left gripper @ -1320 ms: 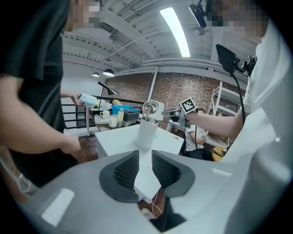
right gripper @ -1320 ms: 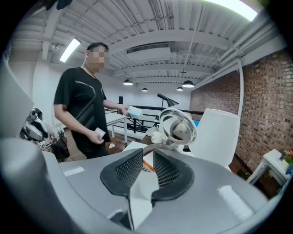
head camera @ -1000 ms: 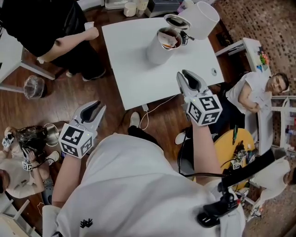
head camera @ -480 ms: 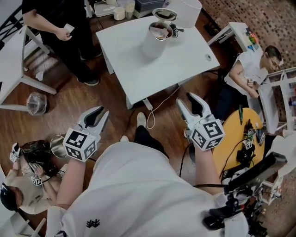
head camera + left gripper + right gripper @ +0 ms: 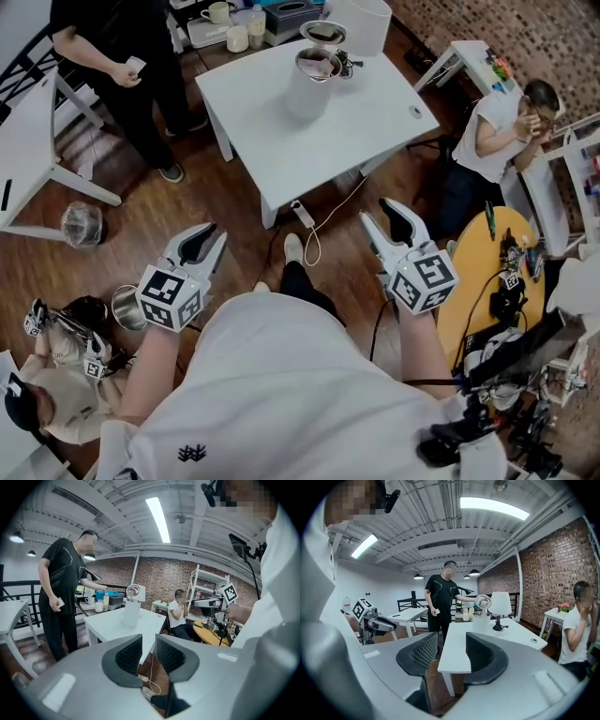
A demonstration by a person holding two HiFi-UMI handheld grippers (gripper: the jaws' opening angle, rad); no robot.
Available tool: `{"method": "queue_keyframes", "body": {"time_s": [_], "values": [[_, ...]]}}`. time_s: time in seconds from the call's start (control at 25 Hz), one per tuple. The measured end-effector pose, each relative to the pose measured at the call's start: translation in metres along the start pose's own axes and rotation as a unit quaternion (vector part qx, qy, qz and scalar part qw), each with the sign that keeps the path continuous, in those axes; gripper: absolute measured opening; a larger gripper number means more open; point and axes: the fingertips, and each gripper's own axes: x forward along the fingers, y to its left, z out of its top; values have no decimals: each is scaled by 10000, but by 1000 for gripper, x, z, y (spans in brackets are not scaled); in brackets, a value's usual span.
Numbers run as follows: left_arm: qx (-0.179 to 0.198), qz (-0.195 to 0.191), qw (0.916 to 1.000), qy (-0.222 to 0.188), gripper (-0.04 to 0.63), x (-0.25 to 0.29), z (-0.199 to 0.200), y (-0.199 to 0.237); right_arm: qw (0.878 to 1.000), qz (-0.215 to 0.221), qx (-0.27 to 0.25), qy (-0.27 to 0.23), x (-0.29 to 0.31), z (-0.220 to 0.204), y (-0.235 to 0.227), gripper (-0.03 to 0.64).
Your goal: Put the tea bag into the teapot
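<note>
Okay, right tool [image 5: 382,212] has just been opening, nothing in it; left tool [image 5: 208,234] is parted and empty too. Both have backed off the surface [image 5: 281,141]; teapot [image 5: 309,89] sits at 12 o'clock, tea bag [image 5: 319,65] seemingly inside. Looks done.

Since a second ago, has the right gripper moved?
Yes: the right gripper has drawn back from the white table, over wooden floor; its jaws have just been opening, empty.

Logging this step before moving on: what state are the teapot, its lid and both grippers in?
teapot, upright on the white table, far from both grippers.
lid, flipped open.
left gripper, jaws slightly apart, nothing held.
right gripper, jaws wide apart, have just been opening, nothing between them.
</note>
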Motion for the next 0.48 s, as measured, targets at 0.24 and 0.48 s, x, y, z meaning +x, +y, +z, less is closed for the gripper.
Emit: {"method": "queue_keyframes", "body": {"time_s": [0.24, 0.48], "values": [[-1, 71, 10000, -60, 61, -14, -2, -1, 9999, 9, -91, -56, -8, 3, 10, 179], [3, 85, 9999, -81, 61, -20, -8, -7, 9999, 33, -95, -95, -14, 1, 17, 176]]}}
